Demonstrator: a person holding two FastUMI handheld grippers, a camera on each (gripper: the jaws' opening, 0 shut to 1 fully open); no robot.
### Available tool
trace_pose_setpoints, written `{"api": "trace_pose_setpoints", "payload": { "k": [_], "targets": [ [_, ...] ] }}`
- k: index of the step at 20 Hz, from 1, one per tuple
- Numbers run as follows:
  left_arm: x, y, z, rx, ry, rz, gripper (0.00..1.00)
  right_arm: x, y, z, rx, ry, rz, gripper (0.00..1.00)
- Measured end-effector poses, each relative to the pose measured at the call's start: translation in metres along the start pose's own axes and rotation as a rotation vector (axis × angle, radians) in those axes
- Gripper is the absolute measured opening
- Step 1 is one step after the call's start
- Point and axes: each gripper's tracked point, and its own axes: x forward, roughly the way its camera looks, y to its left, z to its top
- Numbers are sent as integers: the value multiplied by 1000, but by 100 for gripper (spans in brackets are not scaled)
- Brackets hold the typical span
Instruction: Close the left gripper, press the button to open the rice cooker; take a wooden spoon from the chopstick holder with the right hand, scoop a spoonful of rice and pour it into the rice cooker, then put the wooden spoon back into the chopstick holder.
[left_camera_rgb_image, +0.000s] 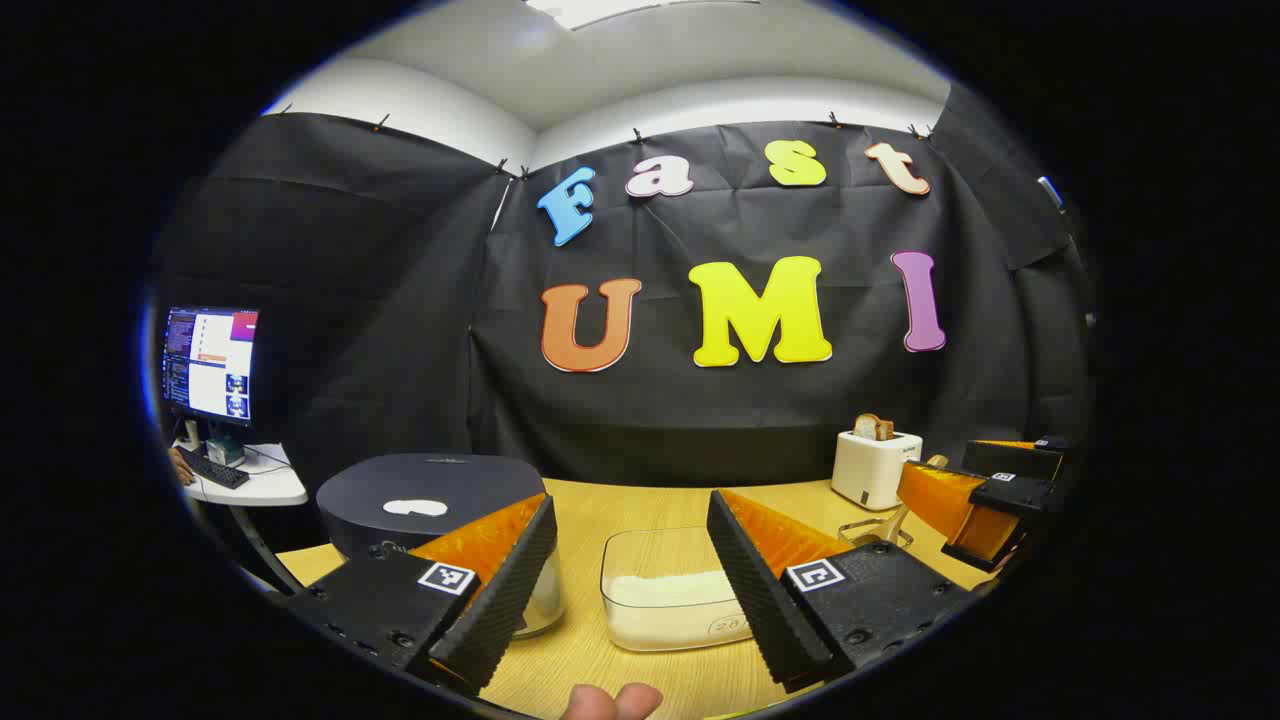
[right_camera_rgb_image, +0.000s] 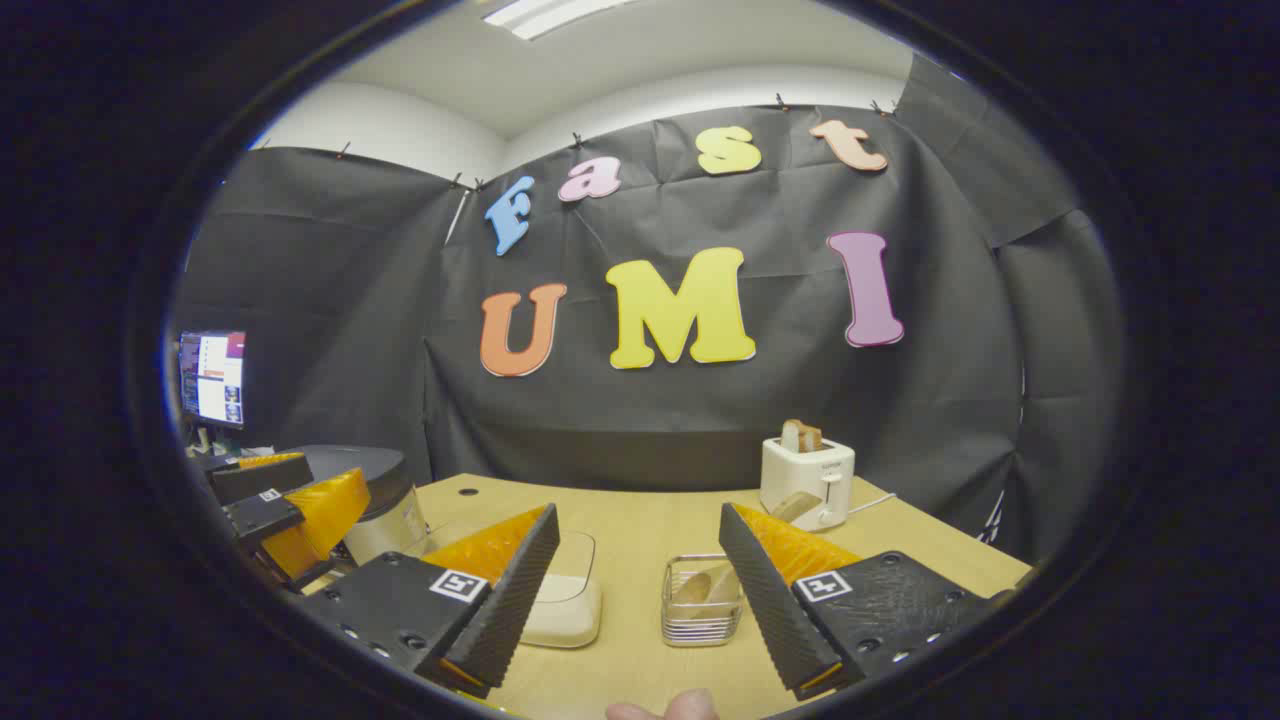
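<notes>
Between the spread fingers of the left claw (left_camera_rgb_image: 632, 585), which hangs released above the worktop (left_camera_rgb_image: 590, 505) with nothing in its grip, sits the rice box (left_camera_rgb_image: 668, 592), a clear, round-cornered plastic tub with a pale layer of rice across its bottom. The claw's fingers are wedge-shaped with ribbed inner faces, made to bite on smooth things; they are wide apart, so the closing that the task asks for first is, I judge, not yet done. Just left of that claw stands the cooker (left_camera_rgb_image: 432, 503), a squat dark body with a rounded matt lid, shut, and a shiny metal band showing below; it lies within easy reach of the left side, likely so the closed claw can press its button. The right claw (right_camera_rgb_image: 640, 590) hangs equally released and empty, and straight ahead between its fingers stands the holder (right_camera_rgb_image: 702, 600), a small wire-and-glass basket from which the rounded wooden spoon (right_camera_rgb_image: 692, 587) ends stick up, handy for a grab from above. The box lies just left of the holder, short for carrying a scoop to the cooker. Farther back stands a white toaster (right_camera_rgb_image: 808, 482) with bread in its slot, well apart from the work.
</notes>
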Motion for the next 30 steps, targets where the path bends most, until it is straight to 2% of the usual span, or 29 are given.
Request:
{"api": "trace_pose_setpoints", "payload": {
  "k": [13, 23, 27, 30],
  "targets": [
    [-2, 4, 0, 7, 14, 24, 97, -4, 7, 6, -25, -16, 20, 96],
    [1, 4, -7, 0, 33, 36, 96, -1, 9, -5, -17, 0, 48, 96],
    [0, 8, -7, 15, 39, 72, 97, 0, 0, -8, -29, -10, 54, 96],
    [-2, 16, -11, -11, 57, 102, 97, 1, -1, -9, -10, -6, 83, 96]
  ]
}}
